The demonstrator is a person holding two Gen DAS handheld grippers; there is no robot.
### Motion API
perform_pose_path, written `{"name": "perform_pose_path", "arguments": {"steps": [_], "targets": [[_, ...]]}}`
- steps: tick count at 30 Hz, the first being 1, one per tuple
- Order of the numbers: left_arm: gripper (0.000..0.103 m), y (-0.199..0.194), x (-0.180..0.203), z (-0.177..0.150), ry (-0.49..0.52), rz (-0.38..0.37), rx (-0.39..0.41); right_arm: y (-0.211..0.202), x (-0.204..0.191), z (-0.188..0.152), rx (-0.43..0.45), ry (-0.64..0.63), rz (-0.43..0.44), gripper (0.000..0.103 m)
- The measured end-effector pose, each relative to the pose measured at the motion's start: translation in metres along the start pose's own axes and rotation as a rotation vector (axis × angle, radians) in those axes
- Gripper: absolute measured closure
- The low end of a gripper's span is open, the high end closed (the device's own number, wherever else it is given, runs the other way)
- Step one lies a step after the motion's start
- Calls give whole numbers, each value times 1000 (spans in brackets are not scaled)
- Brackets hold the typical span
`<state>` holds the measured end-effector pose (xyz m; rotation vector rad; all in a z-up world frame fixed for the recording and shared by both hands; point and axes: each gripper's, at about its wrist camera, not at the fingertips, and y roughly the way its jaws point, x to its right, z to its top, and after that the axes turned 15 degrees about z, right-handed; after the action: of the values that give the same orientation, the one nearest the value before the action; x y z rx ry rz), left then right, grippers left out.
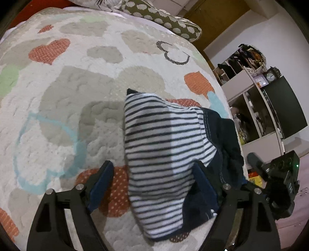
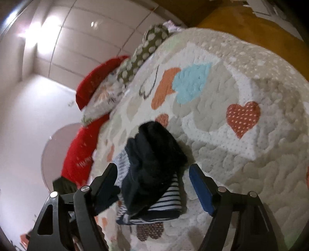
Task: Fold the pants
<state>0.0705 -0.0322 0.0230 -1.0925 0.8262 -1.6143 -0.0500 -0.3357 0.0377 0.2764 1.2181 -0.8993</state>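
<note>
The pants are navy with a black-and-white striped lining, bunched in a folded heap on the quilted heart-pattern bedspread. My left gripper is open, its blue-padded fingers on either side of the striped part. In the right wrist view the pants lie with the dark navy side up and stripes showing below. My right gripper is open, its fingers on either side of the heap, not closed on it. The other gripper's body shows at the right of the left wrist view.
The bedspread covers the bed. A dotted olive pillow and a red cushion lie at the head. The bed edge runs close right of the pants, with shelves and a dark screen beyond.
</note>
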Motion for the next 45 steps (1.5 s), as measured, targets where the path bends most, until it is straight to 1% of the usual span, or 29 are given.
{"name": "perform_pose_path", "arguments": {"steps": [2,3,4,5,6,7,8,9,10,11,13,17,20,22,23,24,25,26,27,29,30,32,35,36,38,40,43,44,45], "targets": [[16,4,4,5,6,-13,1,18,-2,0,-60,-20,-23,22],[16,7,5,9,-3,-33,-10,27,-2,0,-88,-41,-38,23],[16,9,5,10,-14,-50,-20,39,-3,0,-115,-64,-64,27],[23,9,6,12,-20,-69,-27,49,-3,0,-133,-89,-88,33],[48,10,7,13,-15,-106,-44,57,-3,0,-143,-109,-104,43],[57,11,8,13,-7,-119,-60,63,-4,0,-148,-121,-115,45],[61,10,9,13,-2,-116,-59,65,-6,0,-150,-125,-117,49],[65,7,8,14,-1,-119,-45,66,-8,1,-159,-123,-105,59],[67,5,7,16,-3,-124,-43,66,-10,2,-169,-120,-90,64],[68,3,6,17,-8,-129,-42,66,-13,4,-169,-125,-84,64],[68,-5,2,25,-23,-134,-21,68,-23,8,-171,-149,-73,66],[68,-20,-6,47,-37,-101,34,82,-42,18,-185,-189,-48,67],[68,-23,-15,68,-57,-58,64,100,-54,29,-185,-220,-45,67],[60,-15,-23,80,-83,21,75,113,-59,34,-190,-238,-51,67],[55,-10,-28,83,-97,78,78,121,-59,36,-195,-248,-63,65],[54,-5,-31,83,-102,121,76,128,-57,36,-200,-256,-89,65],[54,-1,-35,83,-103,140,69,135,-52,36,-204,-260,-132,63],[54,0,-40,78,-110,132,56,141,-45,35,-215,-250,-175,60],[50,-1,-45,74,-121,115,49,141,-38,35,-222,-228,-192,58],[48,-10,-51,63,-134,102,53,129,-27,37,-202,-175,-162,57],[47,-18,-53,56,-131,108,69,120,-26,38,-181,-164,-153,56],[44,-33,-54,42,-123,137,104,99,-36,40,-121,-175,-140,53],[33,-54,-55,18,-127,187,173,74,-66,39,-40,-267,-132,52],[30,-60,-55,9,-135,209,195,71,-74,37,-31,-290,-118,52],[30,-69,-57,-7,-141,227,213,76,-85,30,-57,-314,-72,52],[30,-74,-54,-22,-128,260,229,91,-85,19,-121,-321,-46,52],[29,-79,-51,-40,-107,324,260,118,-63,9,-183,-269,-107,52],[29,-81,-49,-46,-98,346,273,124,-52,4,-203,-248,-137,52],[29,-82,-48,-50,-94,364,283,125,-45,2,-209,-237,-147,52]]}}
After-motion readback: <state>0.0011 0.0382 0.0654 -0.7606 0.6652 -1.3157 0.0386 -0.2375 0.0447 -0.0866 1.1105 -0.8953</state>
